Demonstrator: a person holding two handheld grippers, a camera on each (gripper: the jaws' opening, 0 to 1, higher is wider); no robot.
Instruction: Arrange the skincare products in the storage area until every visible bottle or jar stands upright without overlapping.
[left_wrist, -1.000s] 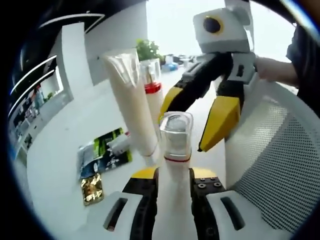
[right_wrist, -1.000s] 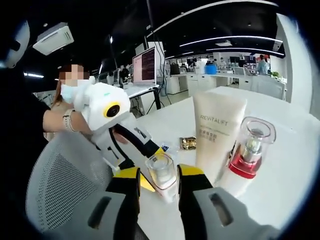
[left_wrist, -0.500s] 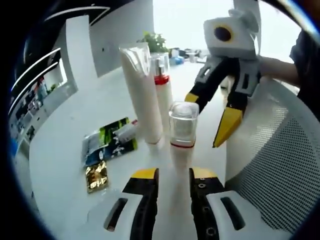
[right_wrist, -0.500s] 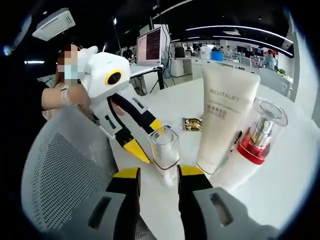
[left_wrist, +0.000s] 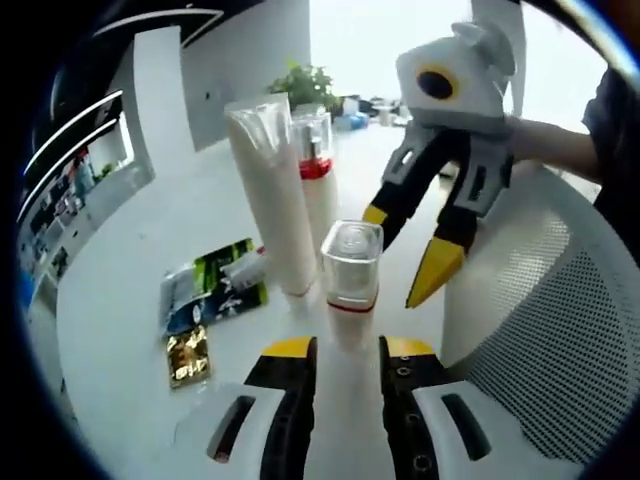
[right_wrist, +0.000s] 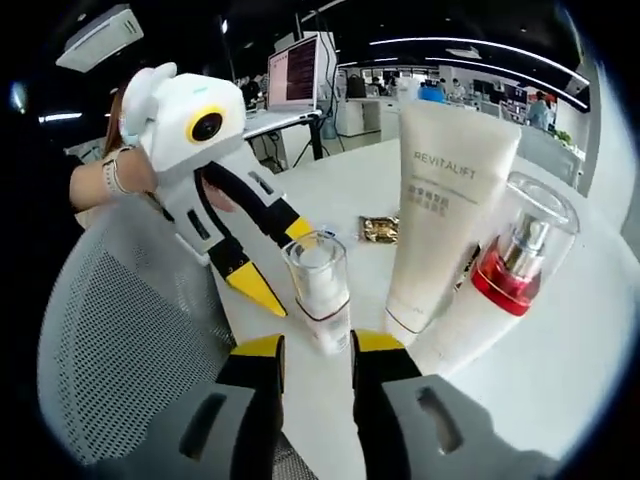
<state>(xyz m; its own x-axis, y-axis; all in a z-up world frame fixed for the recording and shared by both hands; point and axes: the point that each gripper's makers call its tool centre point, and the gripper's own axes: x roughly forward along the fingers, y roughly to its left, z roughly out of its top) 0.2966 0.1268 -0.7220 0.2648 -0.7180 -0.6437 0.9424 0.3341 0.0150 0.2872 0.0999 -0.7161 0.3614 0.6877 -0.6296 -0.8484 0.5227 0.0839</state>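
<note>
A small bottle (left_wrist: 350, 275) with a clear square cap and a red ring stands upright on the white table, just ahead of my left gripper (left_wrist: 347, 350), which is open. My right gripper (left_wrist: 400, 250) hangs open just right of it, not touching. In the right gripper view the same small bottle (right_wrist: 318, 288) stands just ahead of the open right gripper (right_wrist: 312, 348), with the left gripper (right_wrist: 275, 262) open beside it. A white tube (left_wrist: 270, 190) (right_wrist: 445, 200) and a red-collared pump bottle (left_wrist: 315, 170) (right_wrist: 510, 260) stand upright close by.
Green-and-black sachets (left_wrist: 215, 290) and a gold sachet (left_wrist: 187, 355) (right_wrist: 380, 230) lie flat on the table (left_wrist: 120, 270). A white mesh chair back (left_wrist: 540, 310) (right_wrist: 120, 330) borders the table edge. A person's hand (left_wrist: 540, 135) holds the right gripper.
A second ago the right gripper's yellow tips flanked the small bottle's cap; now they hang off to its side. Both cameras shifted slightly. The three products stay upright.
</note>
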